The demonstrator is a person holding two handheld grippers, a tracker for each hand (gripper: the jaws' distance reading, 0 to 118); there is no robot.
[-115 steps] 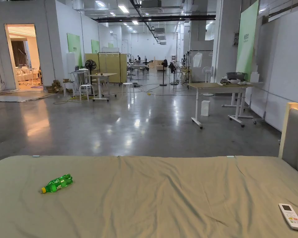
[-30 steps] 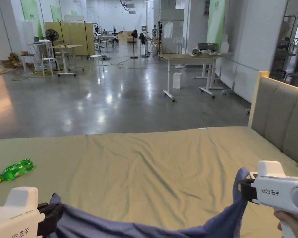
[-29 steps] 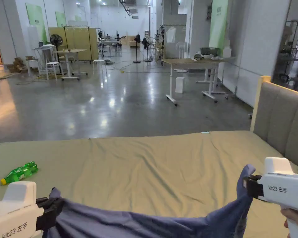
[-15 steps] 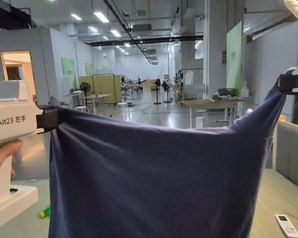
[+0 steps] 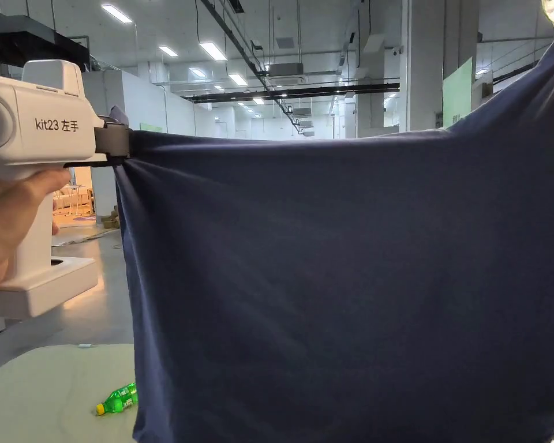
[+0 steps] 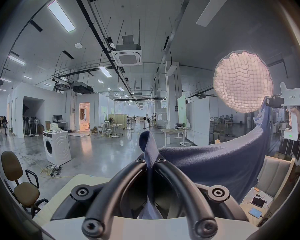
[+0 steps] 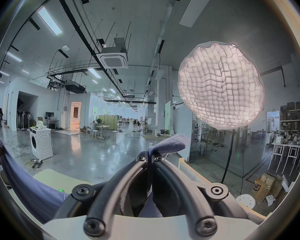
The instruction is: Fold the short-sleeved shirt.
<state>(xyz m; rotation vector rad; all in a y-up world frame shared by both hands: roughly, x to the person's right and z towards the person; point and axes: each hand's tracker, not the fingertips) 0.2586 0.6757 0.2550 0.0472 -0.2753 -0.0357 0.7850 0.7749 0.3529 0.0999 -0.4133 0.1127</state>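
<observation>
A dark blue short-sleeved shirt [image 5: 339,277] hangs stretched in the air in front of me, above the bed, covering most of the head view. My left gripper [image 5: 120,147] is shut on its upper left corner, with a hand on the white handle. In the left gripper view the jaws [image 6: 150,160] pinch a fold of the cloth [image 6: 215,164], which runs right to the right gripper [image 6: 268,101], held higher. In the right gripper view my right gripper [image 7: 150,158] is shut on the other corner [image 7: 170,145]. The shirt's lower part is out of frame.
Below lies the bed with a beige-green sheet [image 5: 39,392] and a green bottle [image 5: 117,400] on it. A padded headboard [image 6: 275,179] stands at the right. A lit round studio lamp [image 7: 220,88] on a stand is close to the right gripper. A washing machine [image 6: 56,146] and office chair [image 6: 21,183] stand at the left.
Both grippers have risen with the shirt, from low over the bed to head height and above. The shirt now hangs spread out, and the right corner is higher than half a second ago.
</observation>
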